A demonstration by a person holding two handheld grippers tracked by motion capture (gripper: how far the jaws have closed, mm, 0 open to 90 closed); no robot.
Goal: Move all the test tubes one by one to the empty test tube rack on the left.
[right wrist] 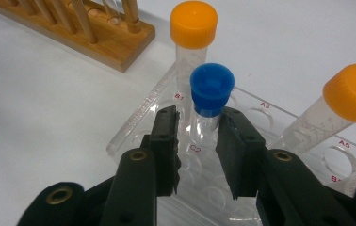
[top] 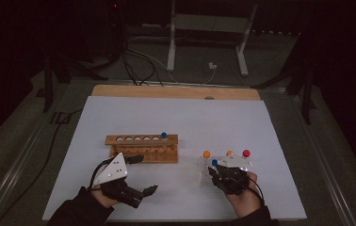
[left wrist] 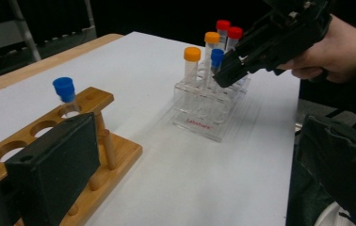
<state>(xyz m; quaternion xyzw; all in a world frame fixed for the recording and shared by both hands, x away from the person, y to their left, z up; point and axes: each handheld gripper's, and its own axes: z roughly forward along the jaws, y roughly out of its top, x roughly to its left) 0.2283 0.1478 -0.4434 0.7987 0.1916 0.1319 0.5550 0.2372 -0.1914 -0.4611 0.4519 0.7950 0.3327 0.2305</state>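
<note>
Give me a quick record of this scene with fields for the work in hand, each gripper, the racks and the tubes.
work in hand: right gripper at the blue-capped tube in the clear rack
right gripper: jaws on either side of that tube, below its cap; contact unclear
left gripper: open, holds nothing, beside the wooden rack
wooden rack: one blue-capped tube in an end hole
clear rack: also orange-capped tubes and red-capped tubes
surface: white table sheet

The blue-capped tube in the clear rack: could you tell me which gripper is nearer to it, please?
Right. The right gripper has its jaws on either side of the blue-capped tube in the clear rack. The left gripper sits well apart, beside the wooden rack.
</note>
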